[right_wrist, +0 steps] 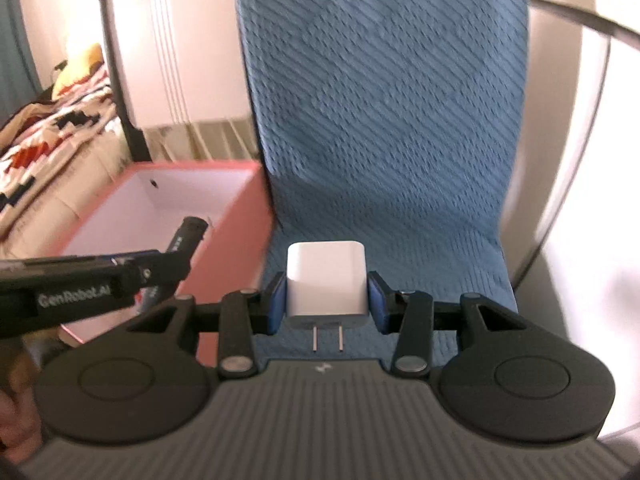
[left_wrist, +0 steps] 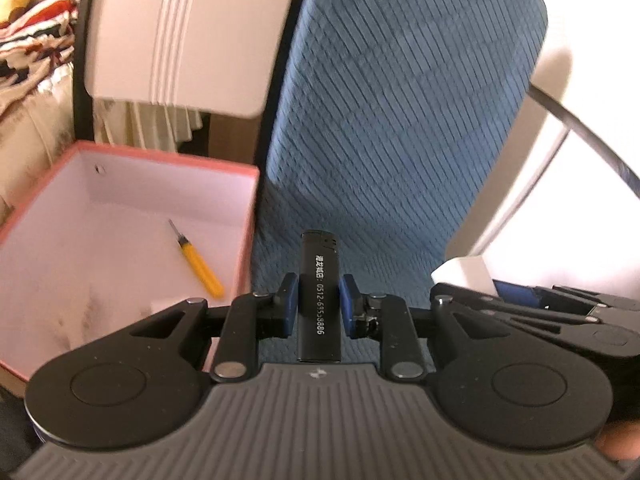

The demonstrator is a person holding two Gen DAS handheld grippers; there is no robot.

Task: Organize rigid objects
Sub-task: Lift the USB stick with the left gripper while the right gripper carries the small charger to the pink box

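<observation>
Left wrist view first: my left gripper [left_wrist: 319,304] has its fingers [left_wrist: 289,300] closed narrowly on a black lighter [left_wrist: 319,296], the blue pads pressing its two long sides. The lighter's long axis runs straight ahead along the fingers, its metal-capped head pointing away from me and its base back near the palm. Ahead and to the left of these fingers sits the pink box [left_wrist: 248,216], open-topped, with a yellow-handled tool [left_wrist: 198,262] lying on its white floor. Straight ahead is only the blue chair cover [left_wrist: 400,120]. At the right edge I can see my right gripper [left_wrist: 516,294] alongside, holding the white charger [left_wrist: 466,274].

Right wrist view: my right gripper [right_wrist: 326,300] has its fingers [right_wrist: 277,304] shut on the white charger [right_wrist: 326,280], squeezed across its width, with the two metal prongs pointing back toward my palm. The pink box [right_wrist: 240,208] lies ahead and left of these fingers too, but farther across, with my left gripper [right_wrist: 152,276] and its lighter [right_wrist: 188,236] between me and the box's near wall.

Both pieces seem bound for that box, I judge, and the left hand is the nearer: its lighter already hangs at the box's right rim, so it needs a short shift left, while the charger has to cross after it.
</observation>
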